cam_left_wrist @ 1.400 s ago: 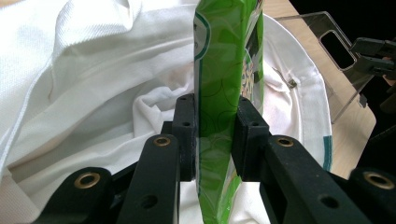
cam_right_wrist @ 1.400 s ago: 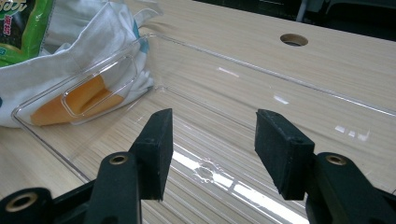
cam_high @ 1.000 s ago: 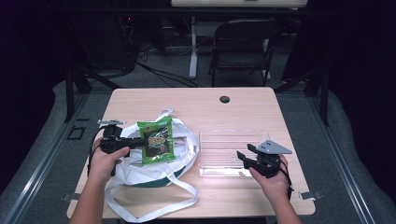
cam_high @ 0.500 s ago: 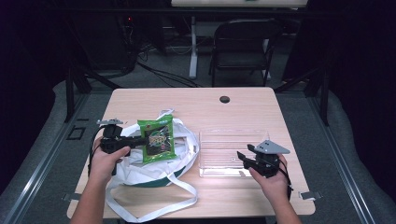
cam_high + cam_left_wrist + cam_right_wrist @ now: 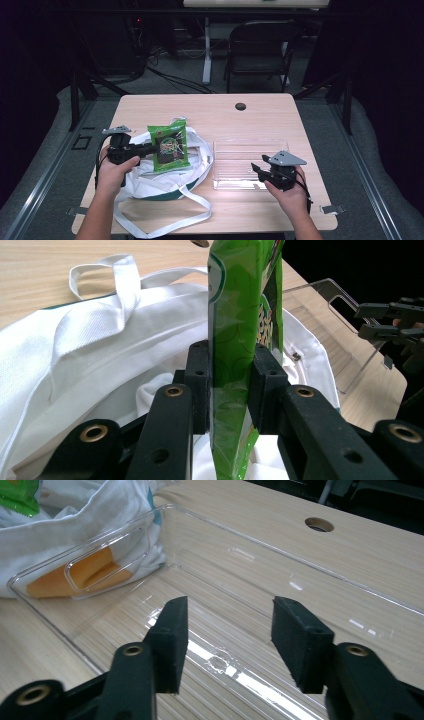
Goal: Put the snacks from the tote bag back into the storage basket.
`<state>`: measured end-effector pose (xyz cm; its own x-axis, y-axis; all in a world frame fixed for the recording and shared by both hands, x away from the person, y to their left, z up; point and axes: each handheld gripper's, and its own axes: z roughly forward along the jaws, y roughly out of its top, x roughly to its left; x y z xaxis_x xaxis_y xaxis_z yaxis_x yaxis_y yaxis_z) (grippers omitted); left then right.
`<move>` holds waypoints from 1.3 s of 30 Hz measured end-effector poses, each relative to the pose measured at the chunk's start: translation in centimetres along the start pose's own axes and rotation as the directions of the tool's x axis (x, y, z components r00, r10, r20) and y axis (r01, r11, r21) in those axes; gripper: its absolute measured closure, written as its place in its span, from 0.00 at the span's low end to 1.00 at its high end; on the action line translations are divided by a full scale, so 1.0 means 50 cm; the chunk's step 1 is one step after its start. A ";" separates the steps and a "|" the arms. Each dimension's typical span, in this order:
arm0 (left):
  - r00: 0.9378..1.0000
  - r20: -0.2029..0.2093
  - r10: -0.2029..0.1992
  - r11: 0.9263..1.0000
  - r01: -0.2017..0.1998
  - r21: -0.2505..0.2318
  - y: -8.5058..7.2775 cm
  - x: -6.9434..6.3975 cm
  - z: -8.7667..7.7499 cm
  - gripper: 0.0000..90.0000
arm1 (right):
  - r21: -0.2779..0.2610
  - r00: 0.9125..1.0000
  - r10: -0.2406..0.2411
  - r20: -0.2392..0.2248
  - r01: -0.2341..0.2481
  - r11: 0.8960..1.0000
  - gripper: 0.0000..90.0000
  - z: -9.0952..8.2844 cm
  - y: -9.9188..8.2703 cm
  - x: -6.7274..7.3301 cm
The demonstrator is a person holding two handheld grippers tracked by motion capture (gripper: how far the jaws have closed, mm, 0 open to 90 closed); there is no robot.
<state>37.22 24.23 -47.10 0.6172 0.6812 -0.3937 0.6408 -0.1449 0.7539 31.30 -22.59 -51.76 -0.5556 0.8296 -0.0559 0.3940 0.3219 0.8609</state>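
A green snack packet (image 5: 170, 145) (image 5: 240, 305) hangs edge-up over the mouth of a white tote bag (image 5: 150, 180) (image 5: 75, 350). My left gripper (image 5: 152, 149) (image 5: 231, 385) is shut on the packet's lower part, both pads pressing its sides. To the right stands a clear plastic bin (image 5: 245, 145) (image 5: 280, 550). My right gripper (image 5: 257, 169) (image 5: 230, 635) sits at the bin's near wall with its jaws apart. They have just been closing a little. The wall's rim runs below the gap and the pads touch nothing.
Something orange (image 5: 75, 575) shows through the bin's left wall, against the bag. The bag's long straps (image 5: 165, 220) trail toward the table's front edge. A cable hole (image 5: 240, 106) lies at the far side of the wooden table (image 5: 280, 115). A chair (image 5: 260, 45) stands beyond it.
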 end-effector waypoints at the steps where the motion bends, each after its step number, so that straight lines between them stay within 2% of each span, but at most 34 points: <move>1: 1.000 0.002 0.003 1.000 -0.003 -0.003 0.000 -0.002 0.000 0.83 | 0.007 1.000 -0.003 -0.006 0.003 1.000 0.59 0.001 0.000 0.002; 4: 1.000 -0.002 0.015 1.000 -0.015 -0.008 0.003 -0.007 -0.001 0.83 | 0.032 1.000 -0.026 -0.009 0.027 0.999 0.61 0.003 -0.001 0.003; 11: 0.999 -0.004 0.046 0.998 -0.046 -0.036 0.008 -0.020 -0.005 0.83 | 0.044 0.998 -0.056 -0.025 0.057 0.997 0.66 0.001 0.000 0.005; 19: 0.996 -0.004 0.089 0.994 -0.089 -0.063 0.013 -0.038 -0.007 0.83 | 0.042 0.998 -0.063 -0.029 0.064 0.997 0.69 0.001 0.002 0.009; 29: 0.993 -0.003 0.116 0.990 -0.116 -0.084 0.019 -0.057 -0.011 0.83 | 0.038 0.997 -0.073 -0.030 0.074 0.997 0.70 -0.001 0.004 0.012; 39: 0.989 0.019 0.148 0.984 -0.145 -0.102 0.024 -0.087 -0.008 0.83 | 0.040 0.992 -0.094 -0.079 0.097 0.994 0.70 0.001 0.022 0.024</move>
<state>35.14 21.36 -44.26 0.7138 0.6383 -0.2882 0.4948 -0.1684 0.8525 31.11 -21.20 -50.89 -0.6462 0.7571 -0.0962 0.3668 0.4187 0.8308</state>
